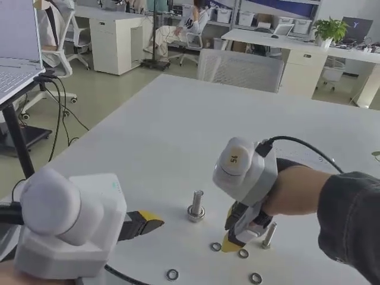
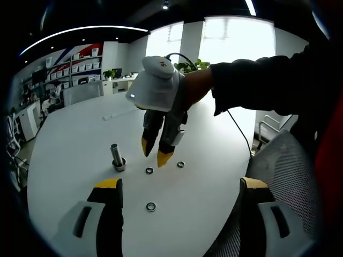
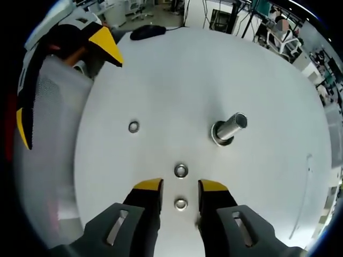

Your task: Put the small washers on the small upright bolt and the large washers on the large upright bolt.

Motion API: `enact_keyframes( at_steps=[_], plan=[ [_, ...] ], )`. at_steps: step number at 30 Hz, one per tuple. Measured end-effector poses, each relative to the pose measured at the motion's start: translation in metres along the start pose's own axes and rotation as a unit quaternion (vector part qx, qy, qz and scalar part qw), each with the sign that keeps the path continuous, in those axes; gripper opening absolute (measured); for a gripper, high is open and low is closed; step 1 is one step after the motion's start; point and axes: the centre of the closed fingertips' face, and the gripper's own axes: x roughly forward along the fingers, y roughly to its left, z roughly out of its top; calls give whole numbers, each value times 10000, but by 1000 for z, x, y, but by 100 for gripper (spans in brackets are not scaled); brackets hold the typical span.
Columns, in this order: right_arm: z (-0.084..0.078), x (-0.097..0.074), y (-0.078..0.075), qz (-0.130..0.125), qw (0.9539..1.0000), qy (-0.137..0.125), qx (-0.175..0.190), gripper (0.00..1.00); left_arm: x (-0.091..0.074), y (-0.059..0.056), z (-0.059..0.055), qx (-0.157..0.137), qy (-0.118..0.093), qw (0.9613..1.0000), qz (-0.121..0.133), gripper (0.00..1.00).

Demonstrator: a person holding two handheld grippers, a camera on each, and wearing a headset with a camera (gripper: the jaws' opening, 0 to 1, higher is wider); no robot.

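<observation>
The large upright bolt stands mid-table with a washer at its base. A small bolt stands to its right, behind my right gripper. In its own view my right gripper points down at the table, open by a narrow gap. One small washer lies between its jaws and another washer lies just ahead. Further washers lie near the front edge. My left gripper hovers wide open at the left, holding nothing.
The white round table is bare beyond the bolts. A mesh chair back stands at its far edge. A laptop sits on a stand to the left, with desks and a plant behind.
</observation>
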Motion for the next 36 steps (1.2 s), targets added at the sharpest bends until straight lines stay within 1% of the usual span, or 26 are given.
enact_keyframes(
  at_steps=[2, 6, 13, 25, 30, 36],
  plan=[
    [0, 4, 0, 15, 10000, 12, -12, 27, 1, 1, 0, -16, -29, 10000, 7, 90],
    [1, 8, 1, 54, 10000, 11, -83, 25, 3, 2, -4, -34, 21, 10000, -2, 90],
    [-2, 20, 7, 121, 9997, 58, -200, 24, 4, 4, -4, -15, -5, 10000, 15, 90],
    [0, 26, 9, 118, 9994, 86, -325, 21, 7, 7, -4, 21, -9, 10000, 36, 89],
    [-1, 28, 9, 121, 9992, 106, -366, 21, 11, 10, -1, 54, -38, 10000, 31, 89],
    [-1, 28, 11, 120, 9990, 115, -420, 20, 15, 12, -1, 24, -33, 10000, 15, 89]
  ],
)
